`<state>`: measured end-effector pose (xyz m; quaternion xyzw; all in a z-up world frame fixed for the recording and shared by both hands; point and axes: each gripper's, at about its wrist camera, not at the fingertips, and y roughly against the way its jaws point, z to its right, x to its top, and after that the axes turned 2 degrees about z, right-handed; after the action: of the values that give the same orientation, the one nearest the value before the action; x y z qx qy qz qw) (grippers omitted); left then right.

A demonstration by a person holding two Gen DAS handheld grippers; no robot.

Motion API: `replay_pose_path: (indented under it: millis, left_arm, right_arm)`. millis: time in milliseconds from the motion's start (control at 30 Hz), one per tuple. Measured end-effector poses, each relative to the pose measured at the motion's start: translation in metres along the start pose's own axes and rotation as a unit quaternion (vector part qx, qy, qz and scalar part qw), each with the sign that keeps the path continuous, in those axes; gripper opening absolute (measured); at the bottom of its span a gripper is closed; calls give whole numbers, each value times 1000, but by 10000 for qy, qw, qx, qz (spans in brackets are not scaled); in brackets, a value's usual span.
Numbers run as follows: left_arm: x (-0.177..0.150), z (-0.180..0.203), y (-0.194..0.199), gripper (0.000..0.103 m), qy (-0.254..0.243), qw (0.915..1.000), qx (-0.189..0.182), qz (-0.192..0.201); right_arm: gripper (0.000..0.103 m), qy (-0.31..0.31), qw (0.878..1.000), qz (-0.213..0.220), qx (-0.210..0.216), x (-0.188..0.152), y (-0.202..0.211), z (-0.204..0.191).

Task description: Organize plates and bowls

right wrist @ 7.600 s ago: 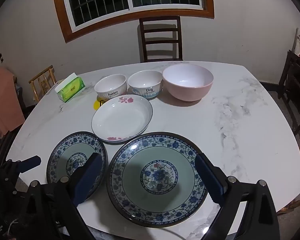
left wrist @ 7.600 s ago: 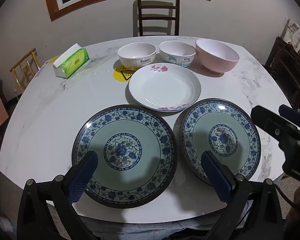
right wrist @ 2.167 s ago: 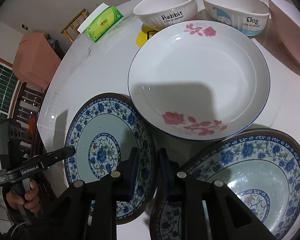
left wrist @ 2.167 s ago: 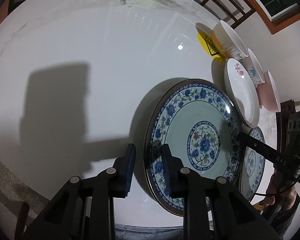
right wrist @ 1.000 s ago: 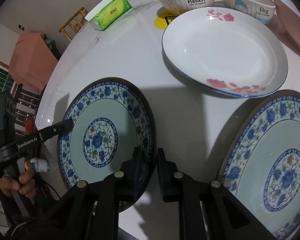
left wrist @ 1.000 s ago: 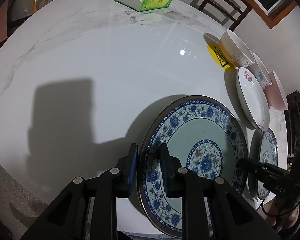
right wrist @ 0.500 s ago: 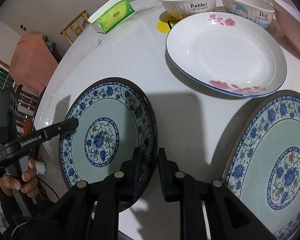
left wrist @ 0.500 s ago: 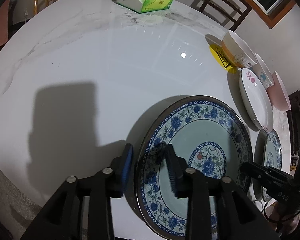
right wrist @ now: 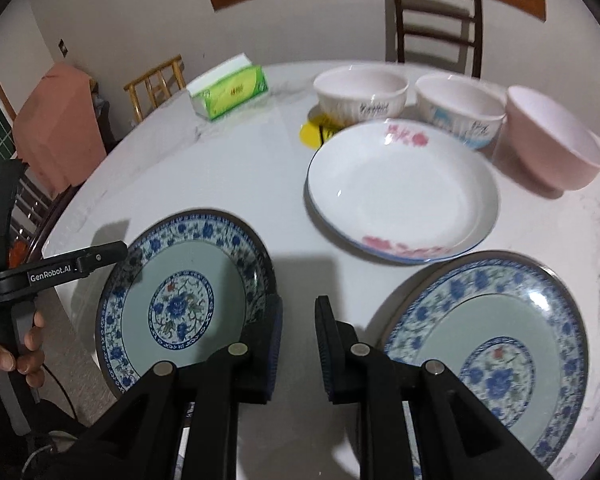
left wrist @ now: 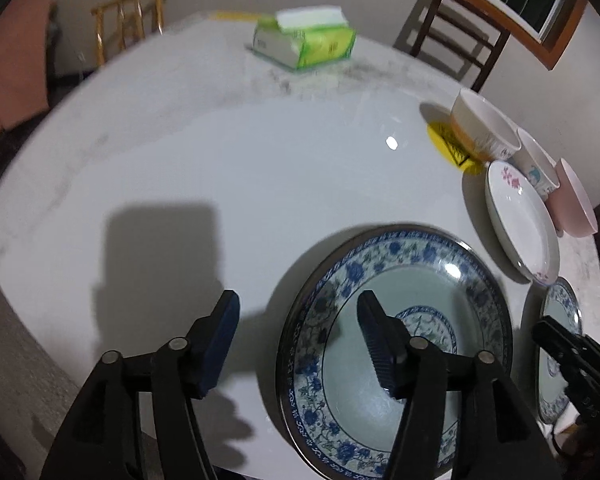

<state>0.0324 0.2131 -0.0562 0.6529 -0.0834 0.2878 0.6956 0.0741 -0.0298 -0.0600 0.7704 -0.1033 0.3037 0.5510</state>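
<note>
A blue floral plate [left wrist: 420,280] [right wrist: 180,304] lies flat near the table's front left edge. My left gripper [left wrist: 298,322] straddles its left rim. Its jaws are opening and the pads stand clear of the rim. In the right wrist view a hand [right wrist: 20,356] holds that gripper at the plate's left. My right gripper [right wrist: 300,334] hovers by the plate's right rim, nearly closed, with only bare table in the narrow gap. A second blue plate [right wrist: 492,364] lies to its right. Behind are a white rose plate [right wrist: 400,196], two white bowls [right wrist: 360,94] [right wrist: 458,108] and a pink bowl [right wrist: 552,148].
A green tissue box [right wrist: 230,94] sits at the back left of the marble table [left wrist: 220,168], and a yellow sticker [right wrist: 314,132] lies under the nearest white bowl. A dark chair [right wrist: 436,20] and a bamboo chair [right wrist: 156,84] stand beyond the table's far edge.
My left gripper's jaws have spread apart and let go of the plate's rim. Both grippers have lifted and tilted up, and the right one has come off the plate's right rim.
</note>
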Motion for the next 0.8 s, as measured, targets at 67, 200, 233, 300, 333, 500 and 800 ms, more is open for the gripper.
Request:
replay_pose_path:
  millis: [67,200,233,300,333,500,800]
  left_arm:
    - [-1,9,10,61,-81,9996,96,255]
    - [-5,29,24,63,-201,9984,25,533]
    - [-6,35,25,66,-239,9981,-31,561]
    - [-9,49,28,67,-342,9973,-140,628]
    - [-10,55,29,67,-407,9971,-178,625]
    - [-19,92,28,67,-700,9948,-520,518]
    - [-39,147,34,67,-1157,9858,-1151,398]
  right_arm:
    - [18,-75,9999,147,-25,-1,10,6]
    - [18,-192,9992,360,-50,-5,26,16]
    - [18,-219,9990,388,-70,-6,30,18]
    - [18,-262,9985,462,-109,-7,36,23]
    - [18,-298,9983,480,-147,-8,40,27]
    - [19,-335,9971,621,-279,-16,56,38]
    - [23,-523,9939,857,-450,-31,78,66]
